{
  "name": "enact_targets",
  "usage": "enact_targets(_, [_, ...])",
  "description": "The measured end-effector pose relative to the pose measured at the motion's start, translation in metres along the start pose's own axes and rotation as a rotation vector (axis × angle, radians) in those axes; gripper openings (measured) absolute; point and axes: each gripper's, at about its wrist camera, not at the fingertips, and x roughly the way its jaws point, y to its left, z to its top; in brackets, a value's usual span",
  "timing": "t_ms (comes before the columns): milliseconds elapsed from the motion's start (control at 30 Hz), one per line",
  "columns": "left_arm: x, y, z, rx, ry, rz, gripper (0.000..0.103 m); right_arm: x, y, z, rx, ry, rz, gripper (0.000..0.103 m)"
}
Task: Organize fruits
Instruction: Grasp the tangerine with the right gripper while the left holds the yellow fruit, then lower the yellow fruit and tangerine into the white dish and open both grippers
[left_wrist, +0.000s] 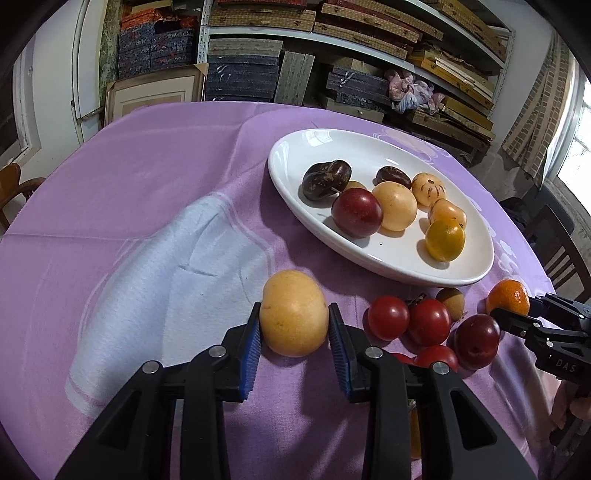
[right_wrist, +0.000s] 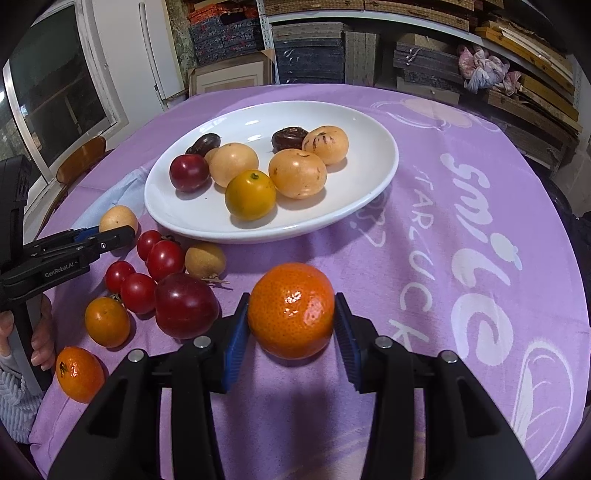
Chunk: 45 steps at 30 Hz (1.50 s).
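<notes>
My left gripper (left_wrist: 293, 321) is shut on a pale yellow round fruit (left_wrist: 293, 314) low over the purple cloth. My right gripper (right_wrist: 291, 314) is shut on an orange mandarin (right_wrist: 291, 310); it also shows in the left wrist view (left_wrist: 508, 297). A white oval plate (left_wrist: 399, 266) holds several fruits: a red plum (left_wrist: 356, 212), yellow ones, a small orange citrus (left_wrist: 444, 240) and dark brown ones. The plate also shows in the right wrist view (right_wrist: 369, 122). Loose cherry tomatoes (right_wrist: 164, 258), a dark red plum (right_wrist: 185, 305), a brown longan (right_wrist: 205, 260) and two small mandarins (right_wrist: 107, 321) lie on the cloth between the grippers.
A round table with a purple tablecloth (left_wrist: 147, 184) carries a pale blue patch (left_wrist: 166, 288) at the left. Shelves stacked with boxes (left_wrist: 332, 33) stand behind the table. Wooden chairs stand at the left (left_wrist: 11, 184) and right (left_wrist: 557, 243) edges.
</notes>
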Motion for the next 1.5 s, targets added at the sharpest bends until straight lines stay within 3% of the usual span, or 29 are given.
enact_targets(167, [-0.023,-0.009,0.003,0.036,-0.107,0.023,0.034,-0.012,-0.003,0.002,0.023,-0.042,0.01,0.043])
enact_targets(333, [-0.042,-0.014,0.021,0.023,-0.15,0.002,0.034,-0.037,-0.006,0.014,0.05,-0.125,0.003,0.043])
enact_targets(533, [-0.029,-0.037,0.079,0.091,-0.155,0.034,0.034,-0.044,0.005,0.078,-0.007,-0.156,-0.051,0.043])
enact_targets(767, [0.018,-0.06,0.101,0.105,-0.12,0.046,0.034,0.02,0.014,0.129,-0.014,-0.101,-0.093,0.043])
enact_targets(967, [0.059,-0.051,0.122,0.096,-0.055,0.069,0.034,0.058,0.025,0.136,-0.064,-0.055,-0.102,0.043])
enact_targets(1233, [0.092,-0.051,0.135,0.116,-0.011,0.087,0.03,0.081,0.027,0.141,-0.137,-0.032,-0.136,0.043])
enact_targets(1333, [0.098,-0.05,0.136,0.094,0.009,0.082,0.03,0.081,0.026,0.142,-0.145,-0.035,-0.14,0.049])
enact_targets(1367, [0.097,-0.048,0.135,0.088,0.008,0.083,0.032,0.077,0.024,0.141,-0.137,-0.047,-0.137,0.057])
enact_targets(1400, [0.093,-0.047,0.135,0.082,0.002,0.078,0.042,0.07,0.02,0.139,-0.127,-0.064,-0.135,0.061])
enact_targets(1433, [0.086,-0.044,0.134,0.071,-0.014,0.072,0.054,0.062,0.017,0.138,-0.12,-0.081,-0.136,0.061])
enact_targets(1500, [0.064,-0.039,0.132,0.063,-0.055,0.079,0.063,0.036,0.007,0.132,-0.094,-0.131,-0.126,0.063])
